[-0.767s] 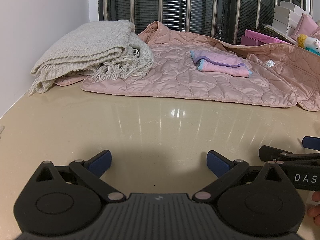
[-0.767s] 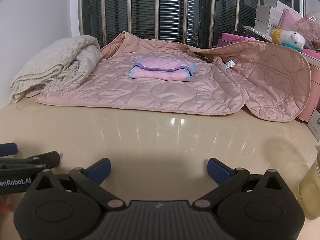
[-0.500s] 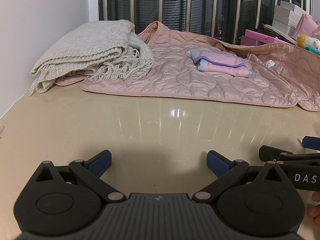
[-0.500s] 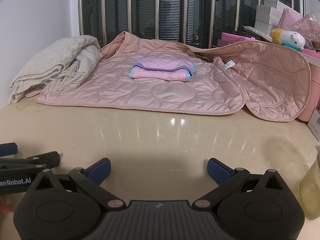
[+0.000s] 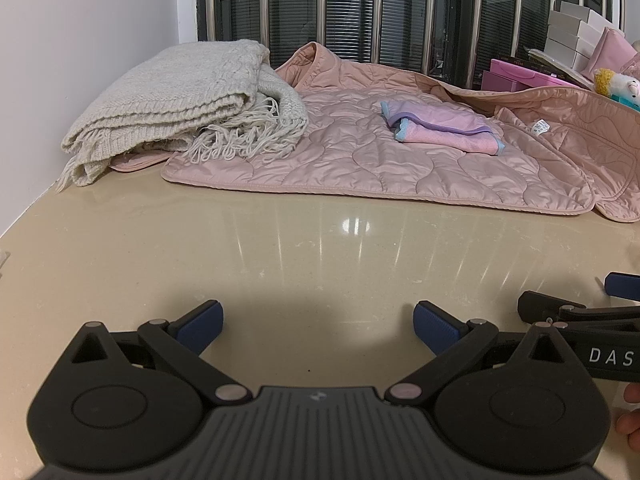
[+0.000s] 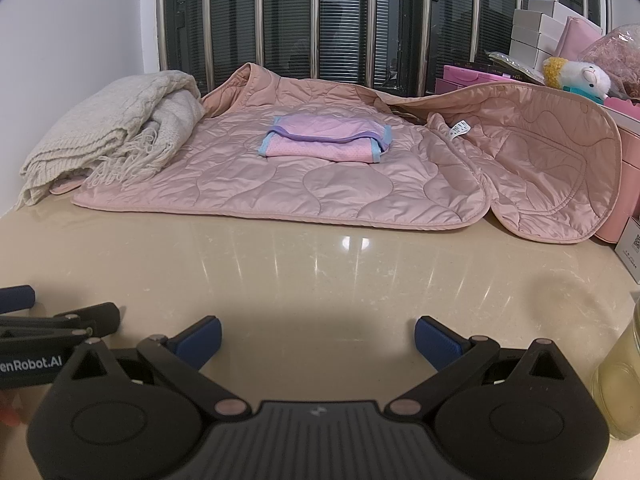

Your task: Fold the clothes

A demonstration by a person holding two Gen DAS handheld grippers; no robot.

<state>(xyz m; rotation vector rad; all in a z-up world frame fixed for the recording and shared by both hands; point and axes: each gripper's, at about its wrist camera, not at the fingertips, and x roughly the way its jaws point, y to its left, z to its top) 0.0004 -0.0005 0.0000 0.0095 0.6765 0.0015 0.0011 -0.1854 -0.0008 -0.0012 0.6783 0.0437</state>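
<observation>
Bottom of the left wrist view: the left gripper (image 5: 316, 322) sat low over the beige counter (image 5: 320, 248), jaws spread wide, blue pads (image 5: 199, 325) well apart w/ nothing between them. At the right edge of that frame the right gripper's black finger and blue tip poked in, w/ a bit of a person's hand (image 5: 632, 416) below it.

Bottom of the right wrist view: the right gripper (image 6: 318, 336) was likewise wide open and empty, over bare countertop. Lower right corner showed a glass jar (image 6: 618, 384) of yellowish stuff (contents unclear), just beside that gripper's body.

Mid-frame was glossy counter only, w/ a light reflection in the centre.

Farther back, across the upper middle of both views, a pink quilted jacket (image 6: 280, 184) lay spread flat on the counter, its right part draped up over pink boxes (image 6: 628, 152) at the right. A small folded pink garment w/ blue and purple trim (image 6: 326, 140) rested on top of the jacket, approx. centre. A white label (image 6: 458, 130) showed near the jacket's inner seam.

Upper left: a folded cream knit blanket w/ fringe (image 5: 176, 104) lay against the wall, overlapping the jacket's left edge.

Upper right, farthest: stacked white boxes (image 6: 536, 28) and a plush toy (image 6: 580, 76), in front of a barred window (image 6: 320, 12).
</observation>
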